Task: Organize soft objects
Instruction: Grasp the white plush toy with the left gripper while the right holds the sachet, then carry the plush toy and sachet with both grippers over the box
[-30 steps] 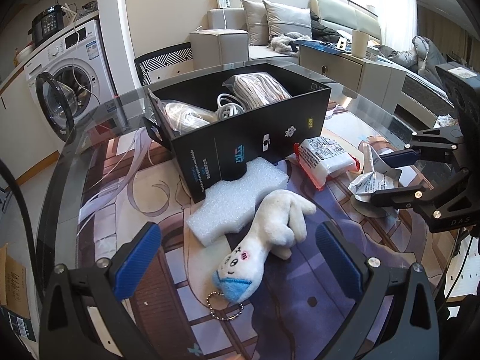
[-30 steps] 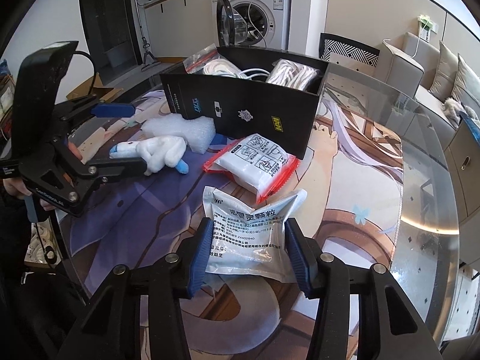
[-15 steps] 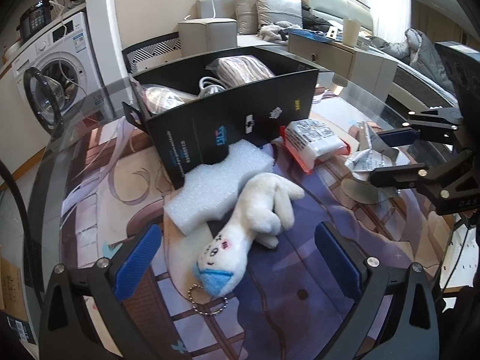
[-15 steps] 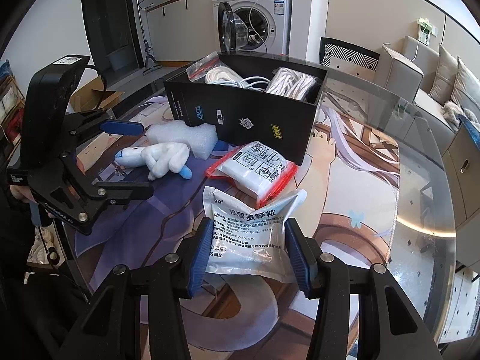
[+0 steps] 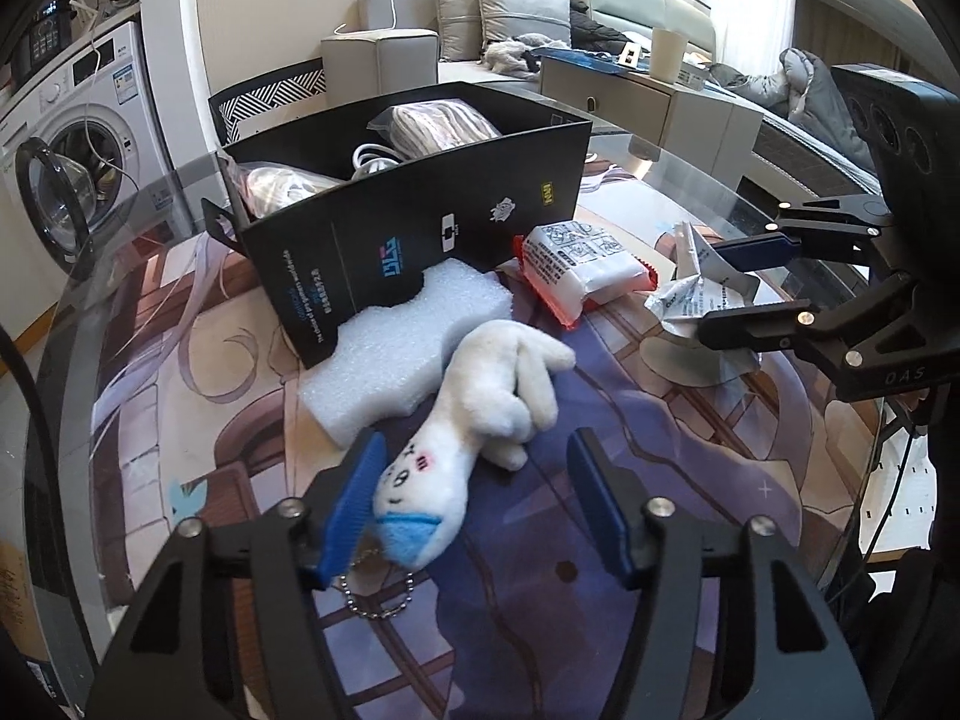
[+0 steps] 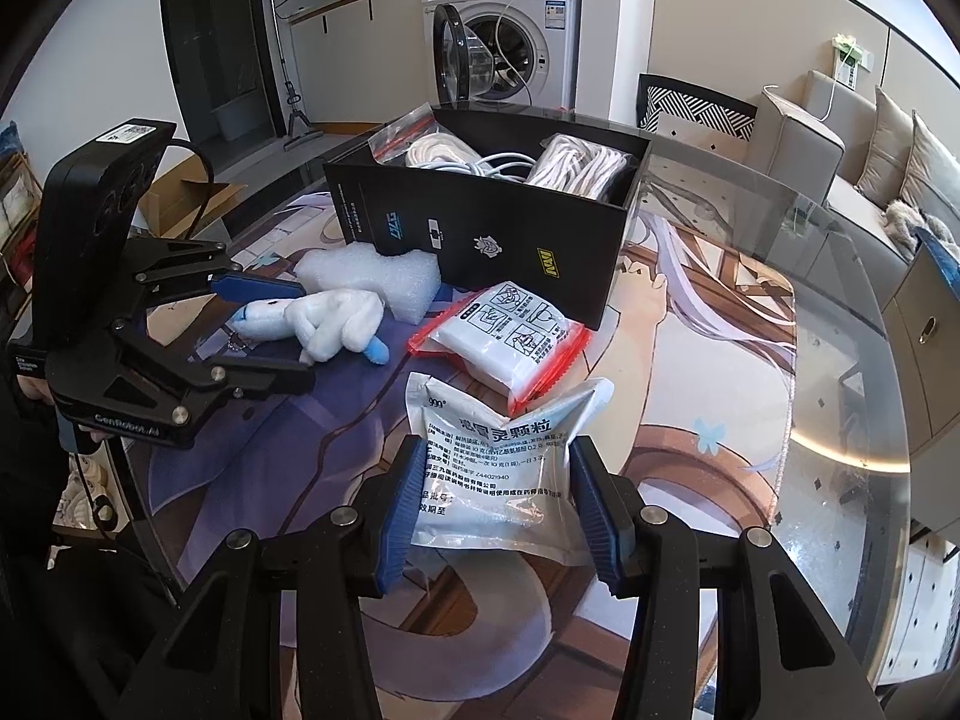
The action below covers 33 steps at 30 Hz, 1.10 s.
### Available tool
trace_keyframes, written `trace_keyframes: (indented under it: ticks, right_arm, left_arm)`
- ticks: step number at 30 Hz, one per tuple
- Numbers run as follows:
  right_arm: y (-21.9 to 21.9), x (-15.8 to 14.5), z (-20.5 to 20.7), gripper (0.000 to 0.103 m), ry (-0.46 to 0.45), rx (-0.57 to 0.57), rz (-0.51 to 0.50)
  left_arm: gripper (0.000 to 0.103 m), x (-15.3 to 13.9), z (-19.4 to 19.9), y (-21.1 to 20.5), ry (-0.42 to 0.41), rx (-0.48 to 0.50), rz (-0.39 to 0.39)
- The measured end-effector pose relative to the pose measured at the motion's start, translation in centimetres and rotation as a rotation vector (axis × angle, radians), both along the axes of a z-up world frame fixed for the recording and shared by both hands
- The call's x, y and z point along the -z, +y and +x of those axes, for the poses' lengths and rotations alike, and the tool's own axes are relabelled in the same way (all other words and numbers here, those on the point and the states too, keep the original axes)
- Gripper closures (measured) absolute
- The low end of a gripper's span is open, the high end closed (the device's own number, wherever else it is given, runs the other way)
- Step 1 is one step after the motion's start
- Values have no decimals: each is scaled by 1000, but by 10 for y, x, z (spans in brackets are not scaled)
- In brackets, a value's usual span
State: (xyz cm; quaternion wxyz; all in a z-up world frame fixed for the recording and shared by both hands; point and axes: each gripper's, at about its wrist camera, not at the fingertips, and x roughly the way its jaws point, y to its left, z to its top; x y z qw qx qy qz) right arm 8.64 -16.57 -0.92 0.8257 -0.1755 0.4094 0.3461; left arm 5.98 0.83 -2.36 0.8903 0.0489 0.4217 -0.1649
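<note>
Plush toy (image 5: 480, 414), white with blue tip, between closing left tongs (image 5: 474, 504); right tongs (image 6: 492, 504) clench a sachet (image 6: 492, 462).

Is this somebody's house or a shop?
Most likely a home, an open-plan flat. A washing machine stands by a kitchen counter, a sofa with cushions sits behind, and a glass table holds the things being tidied.

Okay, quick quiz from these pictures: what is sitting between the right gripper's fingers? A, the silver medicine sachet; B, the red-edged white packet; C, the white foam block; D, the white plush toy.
A: the right gripper has its blue fingers pressed on both sides of the silver medicine sachet, while the white plush toy lies over by the left gripper.
</note>
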Motion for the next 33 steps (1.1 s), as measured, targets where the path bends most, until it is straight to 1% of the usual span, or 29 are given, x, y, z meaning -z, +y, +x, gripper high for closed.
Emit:
trace_keyframes:
  ticks: [2,8,10,15,18,25,33]
  right_arm:
    - [1,0,-1,54,0,-3,1]
    - [2,1,-1,54,3,-9,-2]
    - [1,1,-2,54,3,-8,-3]
    - [1,1,-2,54,4,-9,-3]
    - [1,1,-2,54,4,-9,-2]
    - [0,-1,-1,54,1,-6,5]
    - [-3,-11,-4,54,-22,-5,30]
  left_arm:
    - [46,0,0,2,-1,-5,-1]
    - [47,3,4,2,-10,-14,7]
    - [49,4,3,0,-19,-12,20]
    - [68,2,1,-2,-29,5,8]
    - [77,1,0,-2,-25,26,-3]
    - [78,-6,-3,-5,-13,71,-50]
    - [78,-22,-4,3,-32,64,-121]
